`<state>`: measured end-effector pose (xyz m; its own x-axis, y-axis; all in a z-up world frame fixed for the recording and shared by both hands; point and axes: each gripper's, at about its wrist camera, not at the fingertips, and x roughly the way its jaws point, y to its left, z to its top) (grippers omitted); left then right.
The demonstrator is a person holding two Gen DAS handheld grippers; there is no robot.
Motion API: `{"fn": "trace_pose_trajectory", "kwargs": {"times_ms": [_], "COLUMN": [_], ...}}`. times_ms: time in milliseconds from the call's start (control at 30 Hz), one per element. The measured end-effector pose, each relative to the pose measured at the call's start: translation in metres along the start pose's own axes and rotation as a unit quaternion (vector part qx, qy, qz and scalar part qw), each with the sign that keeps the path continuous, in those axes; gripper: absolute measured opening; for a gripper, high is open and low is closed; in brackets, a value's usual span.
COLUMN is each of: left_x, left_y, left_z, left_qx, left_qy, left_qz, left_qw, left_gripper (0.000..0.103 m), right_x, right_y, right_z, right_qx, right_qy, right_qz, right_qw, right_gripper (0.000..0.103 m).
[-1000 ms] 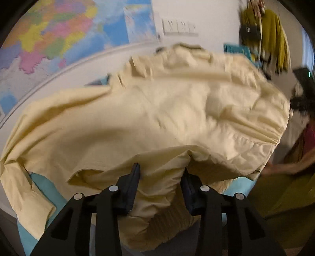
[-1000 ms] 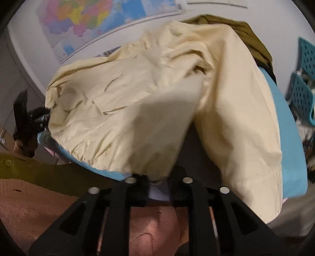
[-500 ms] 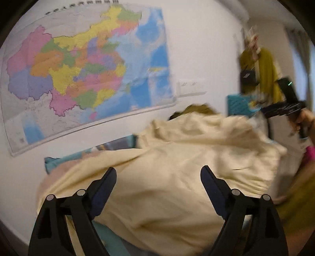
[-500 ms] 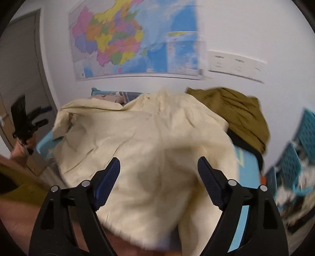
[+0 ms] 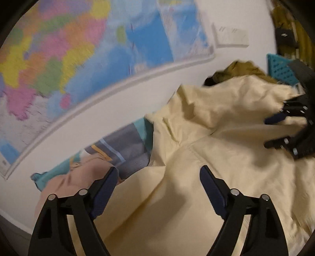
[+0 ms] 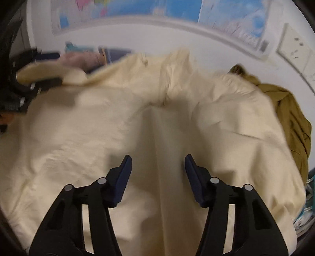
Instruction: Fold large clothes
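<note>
A: Where's the jacket (image 6: 98, 128)?
B: Spread on the bed. Both my grippers, left (image 5: 157, 173) and right (image 6: 158, 161), just shifted, gaping, clamping nothing. I'd pinch one seam, fold slowly.

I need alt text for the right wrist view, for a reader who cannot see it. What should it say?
The open right gripper hovers above a cream garment spread wide below it, with nothing between its jaws. An olive-brown garment lies bunched at the right edge, and the left gripper shows at the far left, below a wall map.
</note>
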<state>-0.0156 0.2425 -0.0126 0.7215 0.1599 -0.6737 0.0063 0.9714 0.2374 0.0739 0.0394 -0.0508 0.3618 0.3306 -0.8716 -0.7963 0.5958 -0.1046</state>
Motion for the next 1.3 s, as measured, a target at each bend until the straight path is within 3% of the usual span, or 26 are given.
{"fn": "trace_pose_trajectory", "kwargs": {"times_ms": [33,67,133,200,300,467,533,600,633,733,800,900,933,967,1100,1133,1233,1267,1300], "left_x": [0.010,0.024,0.040,0.054,0.060,0.041,0.035,0.035,0.036,0.041,0.048,0.055,0.056,0.057,0.071,0.077,0.100,0.108,0.118], "left_y": [0.001,0.001,0.003,0.005,0.015,0.038,0.044,0.046,0.044,0.032,0.022,0.016,0.016,0.018,0.023,0.023,0.018,0.015,0.012], "left_z": [0.001,0.004,0.006,0.009,0.017,0.045,0.053,0.052,0.050,0.035,0.023,0.015,0.015,0.016,0.032,0.036,0.046,0.048,0.049], "left_qx": [-0.003,-0.007,-0.011,-0.016,-0.035,-0.065,-0.073,-0.078,-0.075,-0.043,-0.013,0.004,0.002,-0.001,-0.026,-0.031,-0.042,-0.040,-0.037], "left_qy": [0.013,0.029,0.043,0.058,0.057,-0.005,-0.026,-0.027,-0.024,-0.009,0.001,0.017,0.019,0.019,0.030,0.039,0.071,0.086,0.105], "left_qz": [0.001,0.003,-0.002,-0.004,-0.013,0.015,0.032,0.031,0.026,0.018,0.023,0.021,0.019,0.016,0.012,0.009,0.000,0.000,0.003], "left_qw": [0.9999,0.9996,0.9990,0.9982,0.9976,0.9978,0.9965,0.9961,0.9965,0.9988,0.9997,0.9996,0.9996,0.9997,0.9991,0.9987,0.9966,0.9955,0.9938], "left_gripper": [0.077,0.070,0.055,0.023,0.008,0.008,0.010,0.014,0.016,0.044,0.046,0.048,0.050,0.054,0.057,0.057,0.057,0.057,0.045], "right_x": [0.011,0.017,0.026,0.022,-0.008,-0.042,-0.026,0.002,0.016,0.037,0.034,0.002,-0.009,-0.027,-0.052,-0.048,-0.025,-0.013,0.000], "right_y": [0.001,0.001,-0.003,-0.003,-0.006,-0.011,-0.021,-0.024,-0.027,-0.035,-0.042,-0.049,-0.049,-0.053,-0.068,-0.075,-0.088,-0.088,-0.082], "right_z": [0.001,0.001,0.003,0.007,0.025,0.063,0.067,0.065,0.062,0.046,0.038,0.032,0.031,0.029,0.039,0.044,0.054,0.056,0.061], "right_qx": [-0.013,-0.015,-0.006,-0.017,-0.013,-0.007,0.010,0.016,0.019,0.025,0.037,0.043,0.043,0.042,0.043,0.047,0.046,0.028,0.017], "right_qy": [0.011,0.016,0.023,0.014,-0.039,-0.120,-0.118,-0.089,-0.070,-0.036,-0.027,-0.039,-0.050,-0.071,-0.104,-0.095,-0.066,-0.047,-0.041], "right_qz": [-0.020,-0.025,-0.008,-0.022,-0.029,-0.074,-0.081,-0.070,-0.065,-0.050,-0.042,-0.017,-0.015,-0.021,-0.076,-0.102,-0.108,-0.129,-0.140], "right_qw": [1.000,0.999,1.000,1.000,0.999,0.990,0.990,0.993,0.995,0.998,0.998,0.998,0.998,0.996,0.991,0.989,0.991,0.990,0.989], "right_gripper": [0.041,0.022,0.001,0.001,0.000,0.000,0.000,0.001,0.001,0.005,0.013,0.034,0.049,0.057,0.057,0.057,0.063,0.062,0.058]}}
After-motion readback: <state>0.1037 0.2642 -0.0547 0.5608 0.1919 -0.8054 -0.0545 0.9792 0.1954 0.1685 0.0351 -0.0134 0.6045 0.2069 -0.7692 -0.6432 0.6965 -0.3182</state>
